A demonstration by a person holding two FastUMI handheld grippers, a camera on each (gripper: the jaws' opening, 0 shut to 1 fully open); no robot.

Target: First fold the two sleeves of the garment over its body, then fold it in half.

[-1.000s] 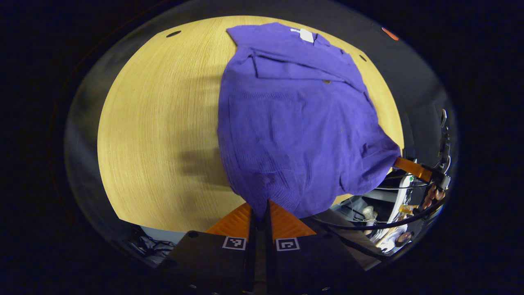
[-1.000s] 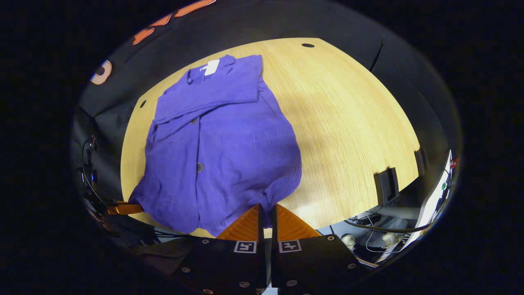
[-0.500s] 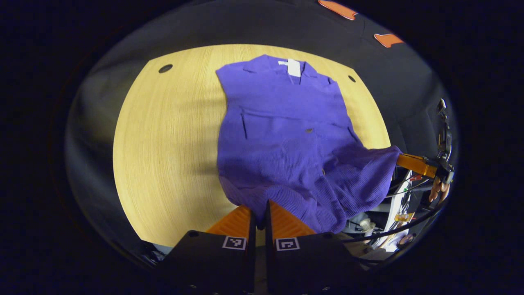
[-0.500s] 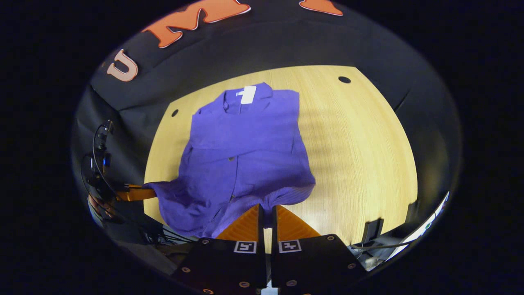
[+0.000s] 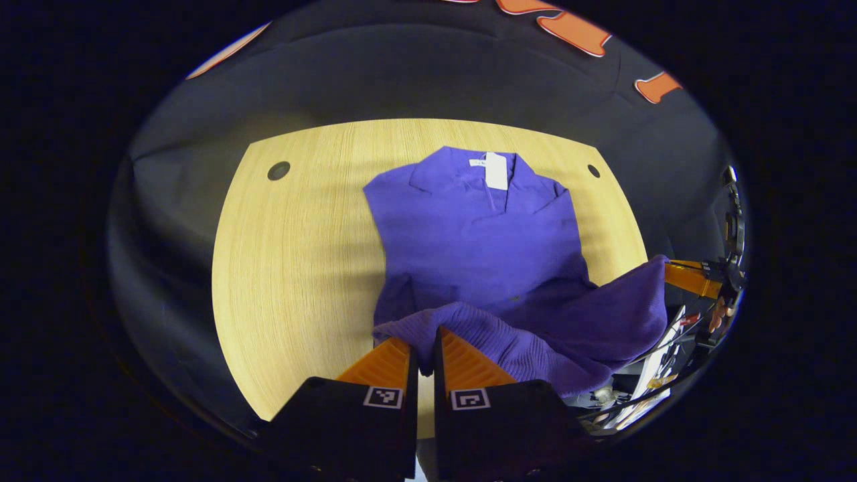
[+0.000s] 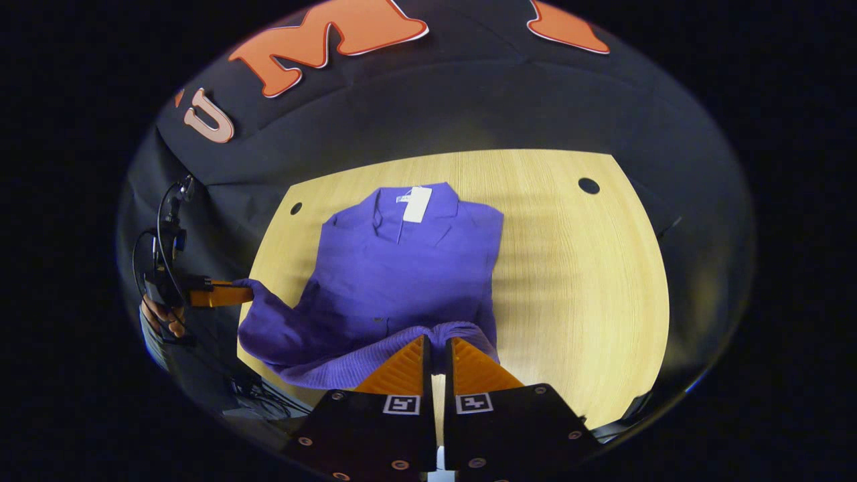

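Note:
A purple garment [image 5: 475, 234] lies on the wooden table [image 5: 294, 268], collar and white tag [image 5: 496, 171] at the far end, sleeves folded over the body. My left gripper [image 5: 423, 345] is shut on one hem corner, held above the table. At the right of the left gripper view, my right gripper [image 5: 693, 279] grips the other hem corner. In the right gripper view the garment [image 6: 408, 268] has its ribbed hem pinched in the right gripper [image 6: 436, 351]; the left gripper [image 6: 217, 293] and a hand [image 6: 157, 314] are at the left. The hem sags between the two.
The table has round holes [image 5: 278, 171] [image 6: 589, 185] near its far corners. Black cloth walls stand close behind the far edge. Cables and equipment [image 5: 643, 395] lie below the near edge. Bare wood flanks the garment on both sides.
Both grippers have lifted the hem off the table and carried it up and toward the collar. The lower body now rises off the table, doubling over the upper part.

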